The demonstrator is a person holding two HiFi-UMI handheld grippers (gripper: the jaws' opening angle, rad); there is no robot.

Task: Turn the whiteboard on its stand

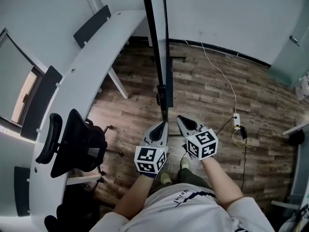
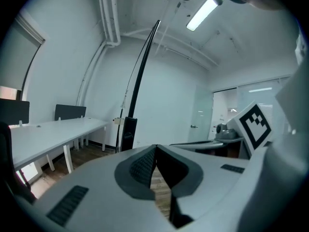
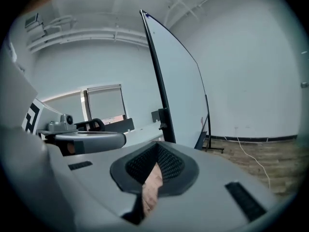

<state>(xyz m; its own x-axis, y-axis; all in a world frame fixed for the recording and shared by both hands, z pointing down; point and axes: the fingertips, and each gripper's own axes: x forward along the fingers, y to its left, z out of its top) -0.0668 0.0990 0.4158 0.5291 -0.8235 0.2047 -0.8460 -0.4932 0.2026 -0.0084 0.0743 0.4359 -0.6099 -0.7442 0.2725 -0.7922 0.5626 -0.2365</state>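
The person wears a white short-sleeved T-shirt (image 1: pixel 179 208) with dark lettering and dark trim near the collar, olive trousers (image 1: pixel 191 179) and pale shoes (image 1: pixel 165 179). The left gripper (image 1: pixel 161 126) and right gripper (image 1: pixel 183 121) have light grey shells, dark ribbed pads (image 2: pixel 140 166) lining the jaws, and cubes (image 1: pixel 203 144) bearing black-and-white square markers.

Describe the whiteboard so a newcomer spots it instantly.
Find the long white desk; on the wood floor just right of it stands the whiteboard. It is the only tall, thin, black-framed white panel, towering over the low black chair.
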